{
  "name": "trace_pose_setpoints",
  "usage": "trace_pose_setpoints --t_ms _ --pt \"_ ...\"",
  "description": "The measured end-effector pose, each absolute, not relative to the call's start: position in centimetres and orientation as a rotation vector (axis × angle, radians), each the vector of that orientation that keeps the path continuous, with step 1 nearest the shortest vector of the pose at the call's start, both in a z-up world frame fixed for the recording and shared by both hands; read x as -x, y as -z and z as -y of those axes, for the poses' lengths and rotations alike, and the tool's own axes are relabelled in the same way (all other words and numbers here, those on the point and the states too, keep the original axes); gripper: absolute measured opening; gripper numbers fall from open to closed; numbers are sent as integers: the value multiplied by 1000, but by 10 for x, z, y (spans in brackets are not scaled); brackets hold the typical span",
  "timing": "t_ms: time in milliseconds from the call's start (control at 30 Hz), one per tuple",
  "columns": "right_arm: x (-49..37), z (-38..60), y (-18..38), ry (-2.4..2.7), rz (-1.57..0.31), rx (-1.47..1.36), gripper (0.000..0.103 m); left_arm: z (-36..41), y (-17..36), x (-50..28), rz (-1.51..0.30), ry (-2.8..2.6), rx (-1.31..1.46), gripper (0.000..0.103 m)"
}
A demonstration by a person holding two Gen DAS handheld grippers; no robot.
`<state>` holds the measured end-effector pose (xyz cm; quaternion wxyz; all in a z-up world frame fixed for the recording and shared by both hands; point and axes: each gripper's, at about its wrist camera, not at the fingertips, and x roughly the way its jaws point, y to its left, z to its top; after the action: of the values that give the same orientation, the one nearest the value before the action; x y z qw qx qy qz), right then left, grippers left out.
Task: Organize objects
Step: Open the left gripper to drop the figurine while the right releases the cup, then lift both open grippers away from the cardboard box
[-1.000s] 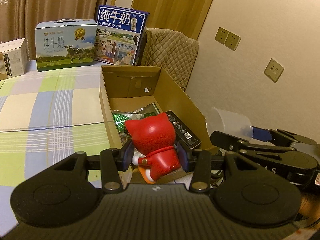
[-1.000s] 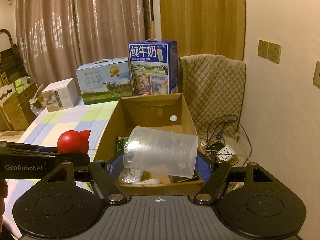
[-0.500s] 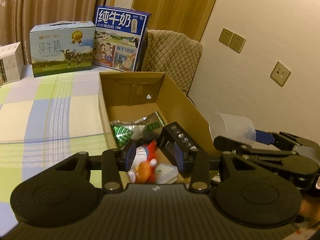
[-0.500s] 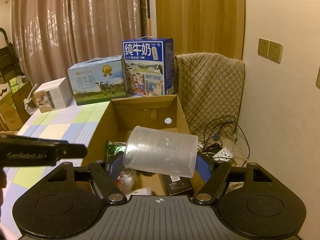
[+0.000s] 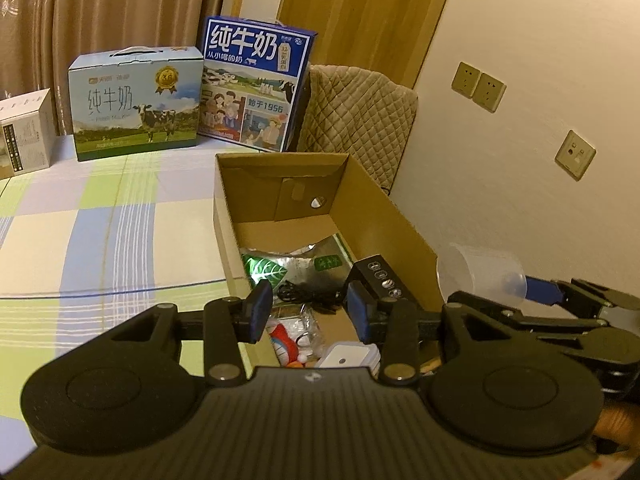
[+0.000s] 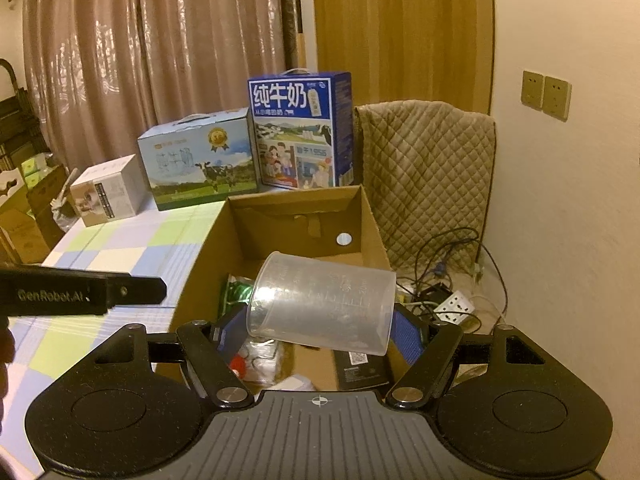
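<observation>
An open cardboard box [image 5: 384, 204] [image 6: 372, 216] stands on the checked bedspread and holds several things: a foil packet with a green leaf [image 5: 266, 268], a black box [image 5: 380, 276], a white case [image 5: 346, 356], and the red toy figure [image 5: 286, 344] lying at the near end. My left gripper [image 5: 310, 312] is open and empty above the near end of the box. My right gripper [image 6: 320, 320] is shut on a clear plastic measuring cup [image 6: 322, 302], held on its side over the box; the cup also shows in the left wrist view [image 5: 478, 274].
Two milk cartons [image 5: 136, 104] [image 5: 256, 84] and a small white box [image 5: 24, 132] stand at the back. A quilted cover [image 6: 428, 176] and a power strip with cables [image 6: 454, 304] lie right of the box. The wall is close on the right.
My left gripper has opened and let go of the red toy, which now lies in the box. The right gripper still holds the cup and has moved slightly.
</observation>
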<state>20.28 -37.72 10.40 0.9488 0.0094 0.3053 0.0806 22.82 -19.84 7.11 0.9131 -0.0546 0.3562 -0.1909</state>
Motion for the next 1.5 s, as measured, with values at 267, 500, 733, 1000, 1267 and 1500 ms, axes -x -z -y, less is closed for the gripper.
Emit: trace_pose_setpoints --t_ms 267,500,733,1000,1267,1500 --pt "-208 375 -104 -173 -621 -32 71 195 -68 -226 -743 389 111 35" --pt "-213 374 -105 -183 -621 -48 71 193 -65 -227 -749 384 111 35" --pt "-218 375 -107 -194 -613 -82 72 192 -63 -228 -750 379 114 35" --pt "-228 386 -110 -190 -558 -209 82 181 -60 -229 -757 349 130 35" --pt "-217 401 -113 -140 -569 -258 83 162 -56 -219 -772 297 152 67" --pt "-191 407 -116 -123 -591 -273 83 154 -60 -198 -766 272 160 83"
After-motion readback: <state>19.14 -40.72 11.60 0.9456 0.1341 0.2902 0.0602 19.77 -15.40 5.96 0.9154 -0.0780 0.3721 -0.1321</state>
